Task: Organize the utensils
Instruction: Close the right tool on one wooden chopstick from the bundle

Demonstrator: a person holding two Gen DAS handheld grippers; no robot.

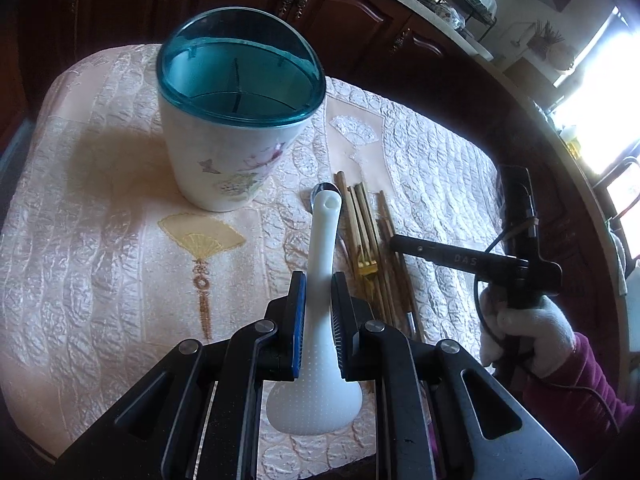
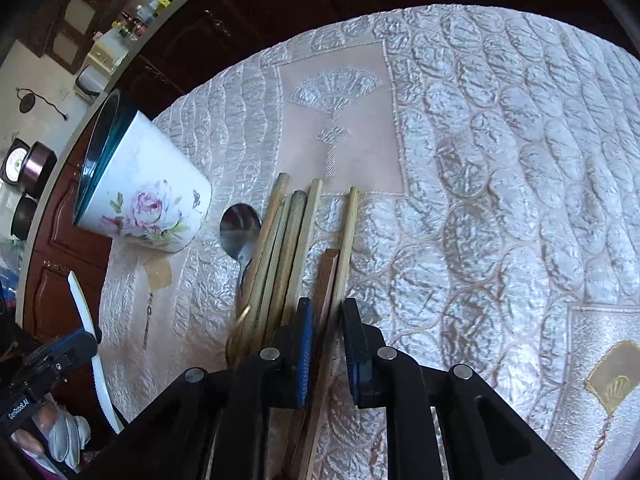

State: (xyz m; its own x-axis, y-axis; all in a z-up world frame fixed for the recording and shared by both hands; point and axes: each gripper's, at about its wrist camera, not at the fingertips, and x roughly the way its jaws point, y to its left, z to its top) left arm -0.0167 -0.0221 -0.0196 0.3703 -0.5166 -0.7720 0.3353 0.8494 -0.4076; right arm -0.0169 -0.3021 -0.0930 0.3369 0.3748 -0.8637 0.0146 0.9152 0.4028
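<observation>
Left claw angled down – clamps white rice paddle neck.

A white plastic rice paddle was held clear of the table, its handle pointing toward a white flowered holder with a teal rim, which stood upright on the quilted cloth. To the right of the holder, a bundle of wooden chopsticks lay side by side, a metal spoon along their left edge.
</observation>
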